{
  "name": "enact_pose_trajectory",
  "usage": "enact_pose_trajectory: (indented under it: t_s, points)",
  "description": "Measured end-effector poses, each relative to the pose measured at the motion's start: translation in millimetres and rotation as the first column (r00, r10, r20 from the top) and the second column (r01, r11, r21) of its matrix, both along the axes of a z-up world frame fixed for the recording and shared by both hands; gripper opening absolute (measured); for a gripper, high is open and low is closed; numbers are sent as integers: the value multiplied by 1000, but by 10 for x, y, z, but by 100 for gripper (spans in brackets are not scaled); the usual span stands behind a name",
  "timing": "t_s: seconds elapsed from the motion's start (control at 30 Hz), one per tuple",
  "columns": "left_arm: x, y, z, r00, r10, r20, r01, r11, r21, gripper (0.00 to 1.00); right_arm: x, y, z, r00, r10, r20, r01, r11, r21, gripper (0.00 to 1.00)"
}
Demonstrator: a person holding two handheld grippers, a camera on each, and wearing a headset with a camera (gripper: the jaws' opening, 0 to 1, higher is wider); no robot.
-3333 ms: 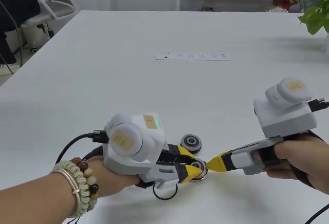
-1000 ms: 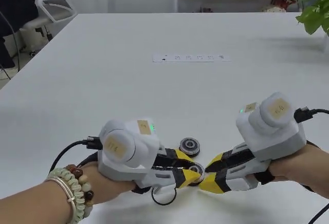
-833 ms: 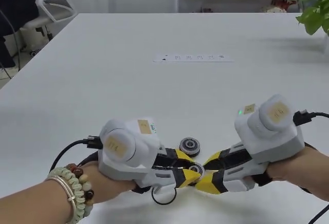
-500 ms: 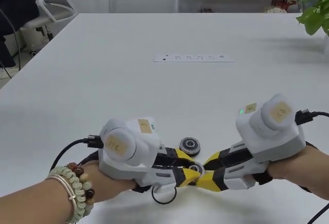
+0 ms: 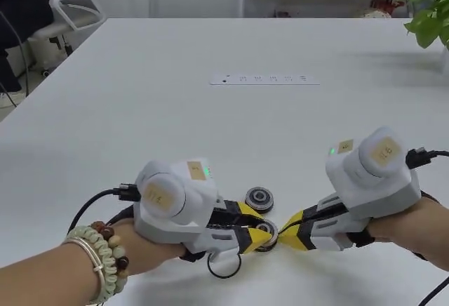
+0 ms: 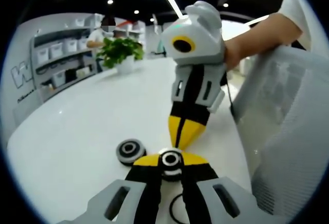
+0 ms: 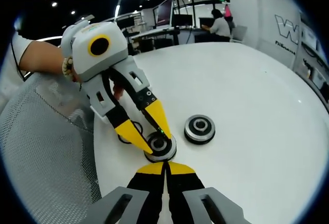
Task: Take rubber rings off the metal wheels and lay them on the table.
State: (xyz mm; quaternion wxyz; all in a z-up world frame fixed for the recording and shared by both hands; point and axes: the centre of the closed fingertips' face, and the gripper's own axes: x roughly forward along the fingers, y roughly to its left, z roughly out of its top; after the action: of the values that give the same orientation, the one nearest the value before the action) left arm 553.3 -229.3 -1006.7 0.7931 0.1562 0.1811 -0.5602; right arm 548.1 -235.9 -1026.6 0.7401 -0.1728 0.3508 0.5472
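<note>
1. Since a second ago the right gripper (image 5: 286, 229) has brought its parted jaws together. They now meet in one point at the edge of the clamped wheel.
2. The left gripper (image 5: 258, 226) pinches a metal wheel (image 6: 170, 160) between its yellow jaws, low over the desk (image 5: 210, 130).
3. A loose rubber ring (image 5: 224, 269) lies just under the left gripper.
4. A second wheel (image 5: 259, 197) rests just beyond both grippers' tips, untouched.
5. Whether the right gripper's closed jaws nip any rubber cannot be told.

A large white "W" stands on the far wall (image 7: 291, 28); the tan stickers (image 5: 382, 153) are too blurred to read.
</note>
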Motion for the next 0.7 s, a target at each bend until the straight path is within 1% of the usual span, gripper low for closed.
enact_pose_trajectory:
  t_s: [0.13,0.17,0.2,0.23,0.27,0.3,0.33,0.4,0.5,0.53,0.57,0.63,0.67,0.7]
  points:
    - [0,-1,0,1000,-2,1,2,1000,0,14,-22,-1,5,1000,-2,-21,2,1000,5,0]
    - [1,-1,0,1000,-2,1,2,1000,0,14,-46,14,3,999,2,-33,-2,1000,12,5]
    - [1,0,0,1000,-2,1,2,1000,-1,14,-65,30,3,999,6,-39,-5,1000,20,13]
    - [1,0,-1,1000,-2,1,2,1000,-1,14,-84,49,4,999,9,-44,-8,1000,26,18]
    - [1,0,-1,1000,-2,1,2,1000,-1,14,-94,68,-3,999,11,-38,-10,1000,23,18]
    - [1,1,-2,1000,-2,1,2,1000,-2,14,-89,78,-5,1000,19,-22,-18,1000,18,16]
    - [1,1,-3,1000,-2,0,2,1000,-2,14,-46,84,-14,1000,11,7,-11,1000,9,16]
    - [1,1,-3,1000,-2,0,2,1000,-1,14,-52,107,-8,1000,2,-4,-2,1000,31,19]
    - [1,1,-3,1000,-3,1,3,1000,-1,14,-55,141,-3,1000,5,4,-5,999,40,24]
    - [1,2,-4,1000,-3,1,3,1000,-1,14,-32,134,-5,1000,8,24,-9,1000,29,23]
    - [1,2,-3,1000,-3,1,3,1000,-1,14,-43,132,-4,1000,19,22,-20,999,28,22]
    - [1,4,-4,1000,-3,1,3,1000,-1,14,-46,94,-17,1000,13,10,-13,1000,17,20]
    - [0,4,-4,1000,-3,1,3,1000,-1,14,-41,69,-18,1000,6,1,-7,1000,15,17]
    - [1,7,-4,1000,-2,1,2,1000,-1,14,-53,11,-42,1000,28,7,-27,999,-21,12]
